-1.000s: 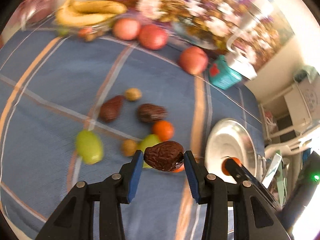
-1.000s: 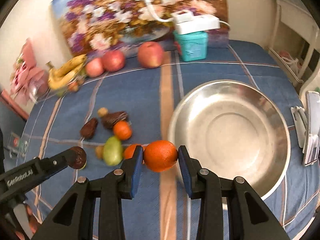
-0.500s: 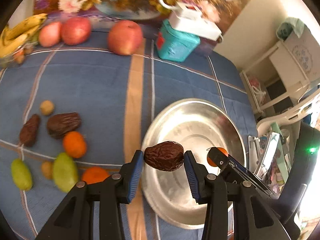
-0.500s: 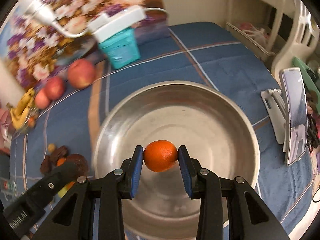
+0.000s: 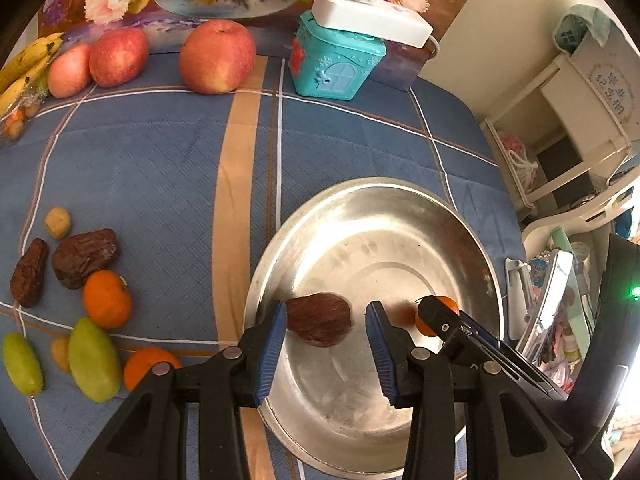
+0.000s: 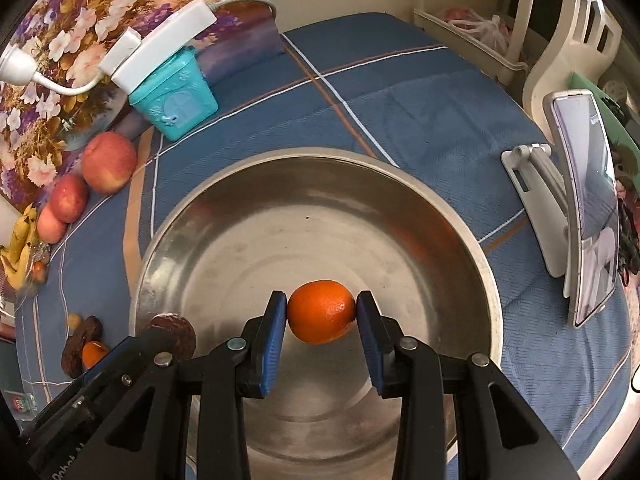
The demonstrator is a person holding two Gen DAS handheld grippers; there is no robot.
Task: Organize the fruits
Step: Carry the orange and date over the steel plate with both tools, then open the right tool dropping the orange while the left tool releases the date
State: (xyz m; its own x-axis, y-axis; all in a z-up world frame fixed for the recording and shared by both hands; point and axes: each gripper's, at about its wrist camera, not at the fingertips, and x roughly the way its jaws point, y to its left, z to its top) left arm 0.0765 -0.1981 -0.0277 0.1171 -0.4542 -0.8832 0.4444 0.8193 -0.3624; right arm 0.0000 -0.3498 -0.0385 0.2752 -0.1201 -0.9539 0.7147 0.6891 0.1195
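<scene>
Right fingers (image 6: 321,301) clamp mandarin (image 6: 322,316) at equator, soft skin, I'd squeeze light. Left fingers (image 5: 326,309) slack, sticky date (image 5: 318,320) loose over bowl (image 5: 360,182), 7 o'clock.

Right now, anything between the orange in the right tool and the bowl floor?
Nothing visible. The right tool grips the orange over the steel bowl, and the metal under it is bare. The left tool, with a date at its tips, is off to the left side of the bowl, not under the orange.
</scene>
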